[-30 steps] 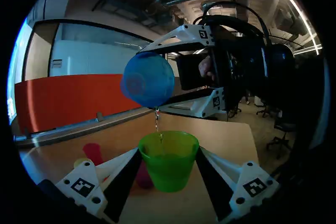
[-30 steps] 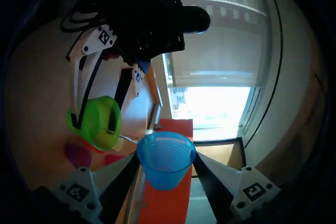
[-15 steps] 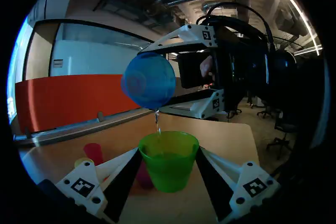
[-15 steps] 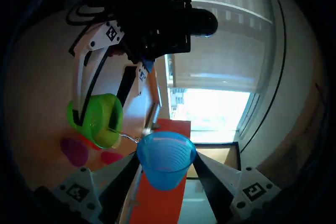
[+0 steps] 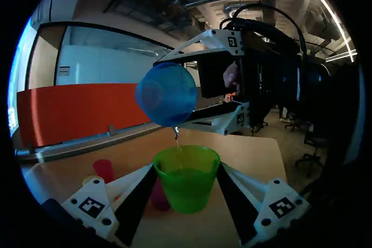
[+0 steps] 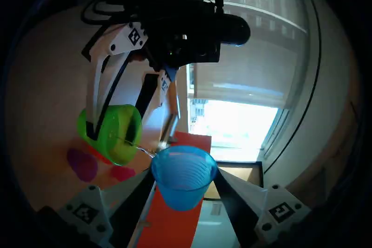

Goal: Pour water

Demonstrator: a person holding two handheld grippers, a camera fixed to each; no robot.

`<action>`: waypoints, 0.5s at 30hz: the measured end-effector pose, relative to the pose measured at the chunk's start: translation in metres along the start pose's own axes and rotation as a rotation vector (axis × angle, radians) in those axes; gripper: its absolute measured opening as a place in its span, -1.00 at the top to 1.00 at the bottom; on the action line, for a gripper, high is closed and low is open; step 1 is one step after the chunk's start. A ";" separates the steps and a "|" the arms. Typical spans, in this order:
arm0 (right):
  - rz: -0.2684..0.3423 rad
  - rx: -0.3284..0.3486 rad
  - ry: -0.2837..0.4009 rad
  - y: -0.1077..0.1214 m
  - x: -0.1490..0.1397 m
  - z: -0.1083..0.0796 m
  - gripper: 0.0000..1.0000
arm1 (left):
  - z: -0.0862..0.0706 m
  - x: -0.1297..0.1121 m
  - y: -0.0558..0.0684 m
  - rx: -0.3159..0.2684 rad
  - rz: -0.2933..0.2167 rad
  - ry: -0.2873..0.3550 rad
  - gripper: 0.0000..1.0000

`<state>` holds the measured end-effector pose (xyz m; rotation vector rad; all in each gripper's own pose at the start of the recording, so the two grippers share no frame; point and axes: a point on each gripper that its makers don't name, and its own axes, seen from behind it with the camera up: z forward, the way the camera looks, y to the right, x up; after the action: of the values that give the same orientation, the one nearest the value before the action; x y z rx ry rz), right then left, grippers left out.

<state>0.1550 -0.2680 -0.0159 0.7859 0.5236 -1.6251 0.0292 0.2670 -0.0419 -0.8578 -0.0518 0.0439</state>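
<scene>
We see a wooden table (image 5: 251, 148) across the lower half of the left gripper view, with an orange panel (image 5: 69, 108) behind it at 9 o'clock.

The right gripper (image 6: 183, 173) pinches the blue cup (image 6: 184, 178), one finger on each side wall. In the left gripper view this gripper lies on its side at 1 o'clock. Part of the hand (image 5: 230, 73) holding it shows behind its fingers.

The left gripper (image 5: 186, 171) is closed on the green cup (image 5: 187, 187), both fingers pressing its sides. The cup stands upright at 6 o'clock in that view. We cannot tell whether its base touches the table.

The blue cup is tipped over, its base toward the left camera. It hangs at 12 o'clock from the green cup, apart from it. In the right gripper view the green cup lies at 10 o'clock from the blue cup.

A red cup (image 5: 103, 170), a magenta cup (image 5: 158, 197) and a yellow cup (image 5: 88, 179) stand on the table at 9 o'clock from the green cup.

A thin stream of water (image 5: 176, 138) falls from the blue cup's lower rim into the green cup. Water fills the green cup partway.
</scene>
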 end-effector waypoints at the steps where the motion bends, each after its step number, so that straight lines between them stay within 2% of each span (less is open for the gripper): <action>1: -0.002 0.000 0.000 0.000 0.000 0.000 -0.83 | 0.000 0.000 0.000 0.000 0.000 0.000 -0.73; 15: -0.017 0.000 0.005 0.001 0.002 0.000 -0.83 | -0.001 0.004 0.000 0.000 -0.002 0.009 -0.73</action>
<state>0.1556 -0.2696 -0.0171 0.7881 0.5353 -1.6395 0.0331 0.2667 -0.0423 -0.8578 -0.0439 0.0379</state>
